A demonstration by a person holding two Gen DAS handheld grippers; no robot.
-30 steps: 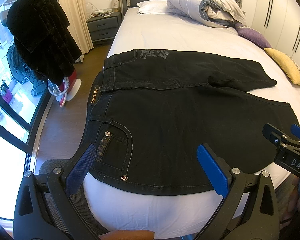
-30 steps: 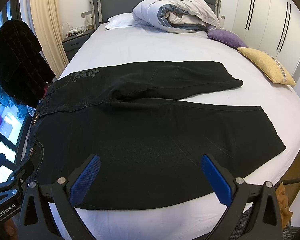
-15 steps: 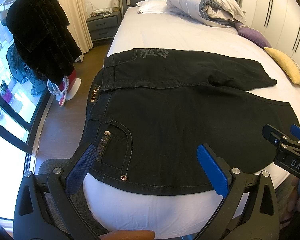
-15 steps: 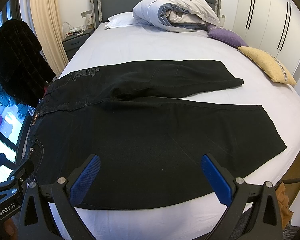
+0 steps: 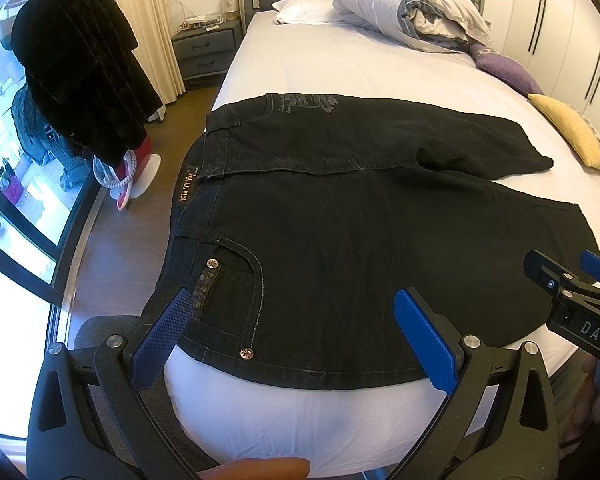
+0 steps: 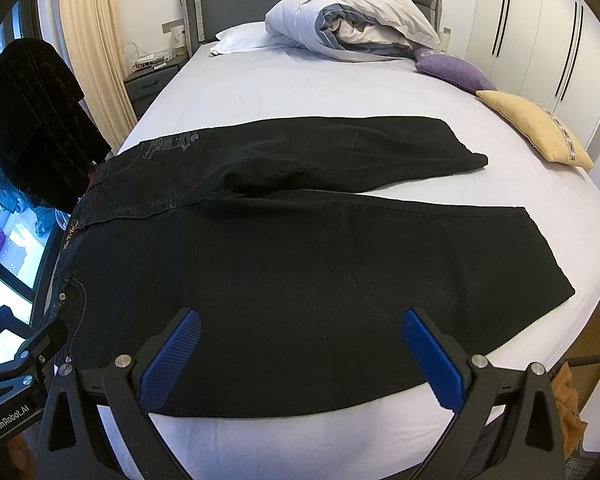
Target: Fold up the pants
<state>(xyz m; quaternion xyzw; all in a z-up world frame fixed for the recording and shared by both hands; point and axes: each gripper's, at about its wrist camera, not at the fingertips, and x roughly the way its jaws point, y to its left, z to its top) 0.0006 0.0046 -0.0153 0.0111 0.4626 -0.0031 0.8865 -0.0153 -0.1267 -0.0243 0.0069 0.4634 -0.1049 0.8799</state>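
looking at the pants (image 5: 360, 240) first: they lie flat and unfolded across the foot of the bed (image 5: 340, 64), waistband toward my left at the window-side edge, both legs running away to my right. so the long axis runs left to right across my view, square to the way both sets of fingers point. the near leg's side seam lies along the mattress edge just ahead of the grippers; the far leg splays off toward the yellow cushion (image 6: 536, 130).

my left gripper (image 5: 300, 332) hovers over the hip, by the studded front pocket (image 5: 228, 292), blue pads spread wide with nothing between them. my right gripper (image 6: 300, 354) hangs over the thigh-to-knee stretch of the near leg, likewise spread and empty. i judge the left is the nearer one for the waistband and the right for the hem end, though the hem itself is well off to the right of its fingers. neither pad seems to touch cloth, though i cannot be sure at the left pad tip.

compared with half a second and a second back, almost nothing differs: the pants keep the same shape and both grippers sit in nearly the same spot, at most drifted a hair. the rolled duvet (image 6: 352, 20) and purple cushion (image 6: 452, 70) at the head are unchanged.
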